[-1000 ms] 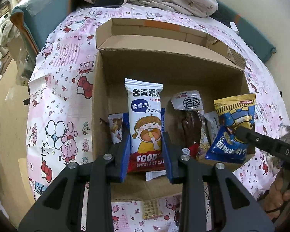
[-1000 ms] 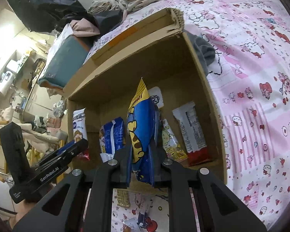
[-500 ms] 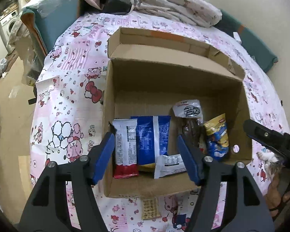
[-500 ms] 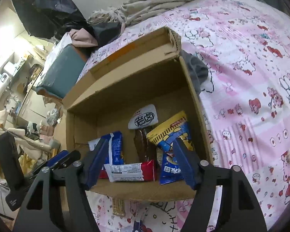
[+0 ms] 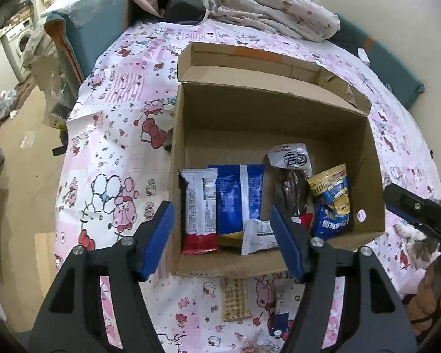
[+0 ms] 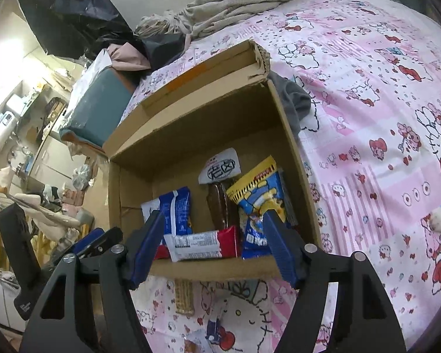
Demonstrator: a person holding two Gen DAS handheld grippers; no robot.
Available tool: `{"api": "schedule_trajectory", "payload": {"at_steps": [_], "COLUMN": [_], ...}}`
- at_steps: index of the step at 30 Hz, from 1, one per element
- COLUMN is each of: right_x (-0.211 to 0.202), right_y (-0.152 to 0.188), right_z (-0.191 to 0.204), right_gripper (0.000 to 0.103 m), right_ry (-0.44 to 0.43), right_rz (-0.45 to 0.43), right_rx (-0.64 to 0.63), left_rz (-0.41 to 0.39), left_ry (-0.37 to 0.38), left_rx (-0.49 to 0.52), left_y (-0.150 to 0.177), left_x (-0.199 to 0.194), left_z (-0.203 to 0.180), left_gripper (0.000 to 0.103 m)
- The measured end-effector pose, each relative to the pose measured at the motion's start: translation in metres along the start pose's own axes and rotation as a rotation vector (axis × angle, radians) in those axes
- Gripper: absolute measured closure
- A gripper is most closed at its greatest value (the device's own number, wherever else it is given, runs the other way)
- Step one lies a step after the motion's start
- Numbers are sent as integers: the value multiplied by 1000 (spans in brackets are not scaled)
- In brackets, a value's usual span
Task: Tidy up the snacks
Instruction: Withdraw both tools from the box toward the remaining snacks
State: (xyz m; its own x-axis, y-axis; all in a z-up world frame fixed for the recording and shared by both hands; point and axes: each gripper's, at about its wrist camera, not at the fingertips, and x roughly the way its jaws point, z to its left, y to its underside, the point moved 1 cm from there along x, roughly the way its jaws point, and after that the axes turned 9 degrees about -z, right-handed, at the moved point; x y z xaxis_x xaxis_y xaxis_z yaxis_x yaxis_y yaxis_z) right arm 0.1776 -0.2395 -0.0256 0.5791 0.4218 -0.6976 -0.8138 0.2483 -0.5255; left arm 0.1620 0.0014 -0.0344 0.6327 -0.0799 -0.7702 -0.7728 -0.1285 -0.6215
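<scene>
An open cardboard box [image 5: 376, 153] [image 6: 285, 123] sits on the pink patterned bedspread. Inside lie a white-and-red rice cake pack [image 5: 200, 209], a blue pack [image 5: 239, 194] [image 6: 176, 211], a dark snack with a white label [image 5: 291, 173] [image 6: 220, 182], a yellow-and-blue bag [image 5: 332, 200] [image 6: 261, 194] and a small white-and-red bar [image 6: 203, 245]. My left gripper [image 5: 222, 235] is open and empty over the box's near edge. My right gripper [image 6: 211, 241] is open and empty at the near edge too.
A wafer pack [image 5: 235, 300] [image 6: 183, 297] and a small blue-and-white packet [image 5: 280, 322] lie on the bedspread in front of the box. Crumpled bedding [image 5: 267, 8] is piled beyond the box. A teal cushion [image 5: 94, 35] is at the bed's far left. The floor drops off left.
Both grippers let go of their packs: the rice cake pack and the yellow-and-blue bag now lie in the box. Both grippers opened and pulled back above the near edge.
</scene>
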Motion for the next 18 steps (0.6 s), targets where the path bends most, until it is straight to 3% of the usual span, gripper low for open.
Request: {"api": "schedule_trajectory", "payload": {"at_steps": [9, 18], "right_x": [-19, -19], "right_y": [31, 71], "right_z": [-4, 0], "right_gripper": [31, 31], "right_ry": [2, 5], "right_rz": [40, 144], "right_rx": [28, 43], "left_rz": [16, 81], "left_ry": [15, 13], "left_rx": [-21, -50], "left_y": [9, 35], "left_x": [-11, -20], "left_z": [2, 16], "left_gripper": [39, 39]}}
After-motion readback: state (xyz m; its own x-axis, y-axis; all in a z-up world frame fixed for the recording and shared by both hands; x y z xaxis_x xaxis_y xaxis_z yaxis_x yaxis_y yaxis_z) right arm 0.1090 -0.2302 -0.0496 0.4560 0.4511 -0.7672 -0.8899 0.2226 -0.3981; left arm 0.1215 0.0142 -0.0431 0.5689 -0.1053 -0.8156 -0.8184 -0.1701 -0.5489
